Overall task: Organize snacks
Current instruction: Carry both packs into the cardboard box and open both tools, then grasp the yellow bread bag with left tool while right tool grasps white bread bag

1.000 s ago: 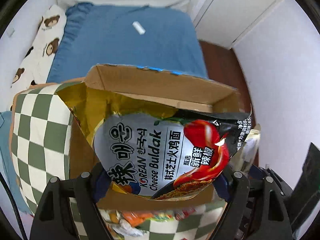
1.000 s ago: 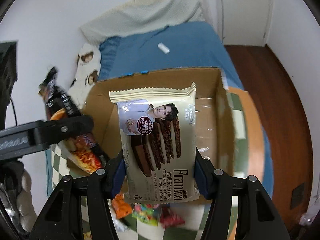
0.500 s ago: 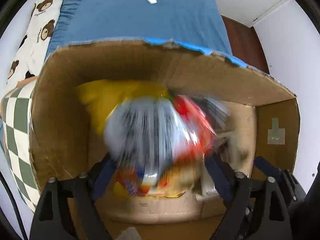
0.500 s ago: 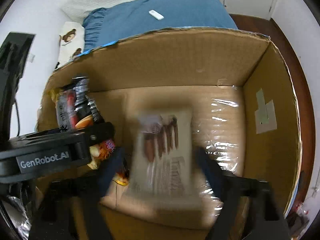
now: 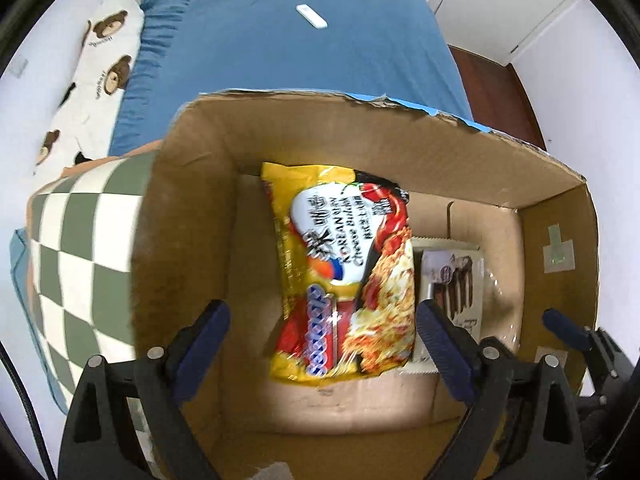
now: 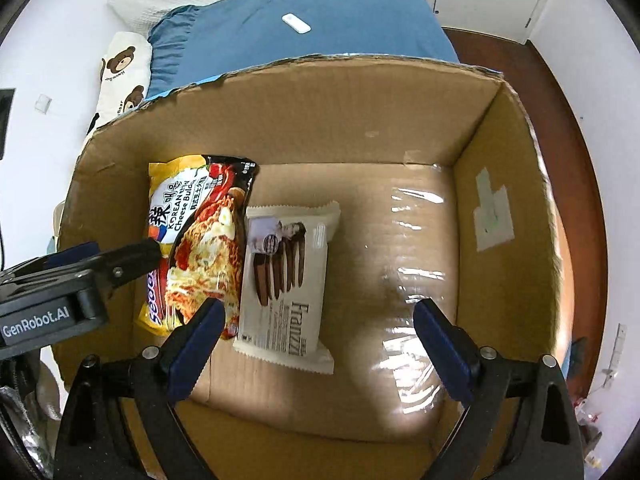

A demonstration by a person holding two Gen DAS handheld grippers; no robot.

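Note:
A yellow Korean Buldak noodle packet (image 5: pixel 344 272) lies flat on the floor of an open cardboard box (image 5: pixel 360 128). A cream Franzzi cookie packet (image 5: pixel 452 276) lies right beside it. My left gripper (image 5: pixel 324 340) is open and empty above the noodle packet. In the right wrist view the noodle packet (image 6: pixel 196 236) and the cookie packet (image 6: pixel 288 284) lie side by side in the box (image 6: pixel 360 100). My right gripper (image 6: pixel 316 340) is open and empty above the box floor. The left gripper's body (image 6: pixel 72 284) shows at the left.
The box stands on a green and white checkered cloth (image 5: pixel 80 248). Behind it is a blue bed (image 5: pixel 288 40) with a small white remote (image 5: pixel 312 16) and a bear-print pillow (image 5: pixel 92 80). Wooden floor (image 6: pixel 560 92) lies to the right.
Both grippers moved over the box and opened. The noodle packet and the cookie packet left the fingers and now lie on the box floor.

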